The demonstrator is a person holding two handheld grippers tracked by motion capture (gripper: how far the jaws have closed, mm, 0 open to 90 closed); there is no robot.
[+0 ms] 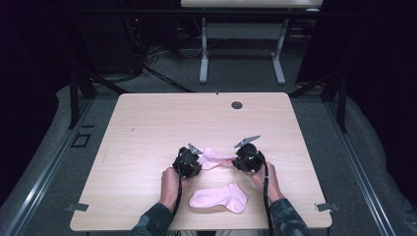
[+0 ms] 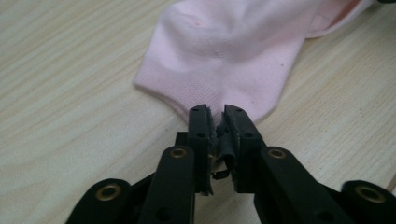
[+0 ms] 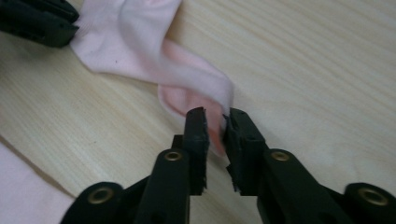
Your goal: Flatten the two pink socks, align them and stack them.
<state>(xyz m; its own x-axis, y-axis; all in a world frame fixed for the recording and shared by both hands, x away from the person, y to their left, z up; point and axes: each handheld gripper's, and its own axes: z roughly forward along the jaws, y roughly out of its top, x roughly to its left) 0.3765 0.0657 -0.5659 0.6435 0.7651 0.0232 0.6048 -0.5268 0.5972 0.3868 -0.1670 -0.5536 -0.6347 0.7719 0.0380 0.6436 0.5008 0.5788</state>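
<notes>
Left gripper point(image 1: 187, 162) and right gripper point(image 1: 247, 158) jaws nearly closed.

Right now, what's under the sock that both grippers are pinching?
Bare wooden table shows all round the held sock, which the left gripper and right gripper pinch at opposite ends. Its twisted middle covers whatever lies directly beneath. The second sock lies apart.

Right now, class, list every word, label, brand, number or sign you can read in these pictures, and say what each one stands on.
None: no readable text in any view.
The sock held between the two grippers is plain pink, with no print.
The second sock near the table's front edge is plain pink too.
The table shows bare wood grain.
The left gripper and right gripper bear no markings.
</notes>
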